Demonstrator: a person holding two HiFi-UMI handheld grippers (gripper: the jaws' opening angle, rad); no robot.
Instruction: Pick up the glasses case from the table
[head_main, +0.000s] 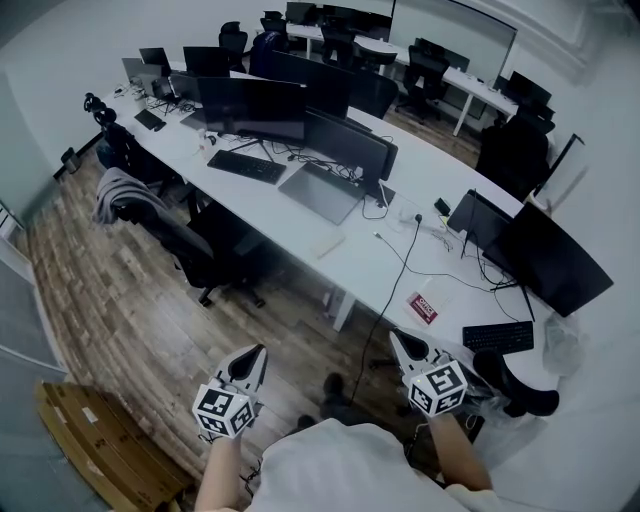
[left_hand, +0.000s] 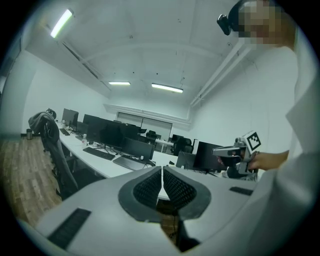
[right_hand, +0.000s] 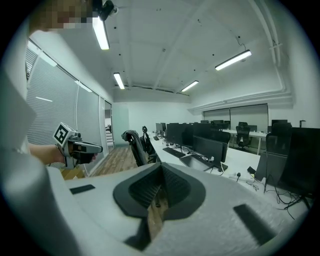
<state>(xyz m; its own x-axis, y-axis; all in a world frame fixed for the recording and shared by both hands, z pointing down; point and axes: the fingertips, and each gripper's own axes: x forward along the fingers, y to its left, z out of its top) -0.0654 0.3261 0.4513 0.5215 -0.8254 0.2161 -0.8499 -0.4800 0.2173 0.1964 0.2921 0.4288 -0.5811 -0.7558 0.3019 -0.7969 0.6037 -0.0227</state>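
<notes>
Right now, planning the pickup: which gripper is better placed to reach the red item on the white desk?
Right. The right gripper is close to the red item; the left gripper hangs over the floor, farther off. Both jaws shut.

**Desk surface, head view**

Long white table (head_main: 300, 225) runs diagonally. On it:
- a row of dark monitors (head_main: 250, 105)
- a black keyboard (head_main: 246, 166) in front of them
- a flat grey laptop (head_main: 322, 192) just beside it
- a black cable (head_main: 403, 258) trailing over the near edge
- a red-and-white card (head_main: 422, 307) (print unreadable)
- a second keyboard (head_main: 498, 337) near the right end
</notes>
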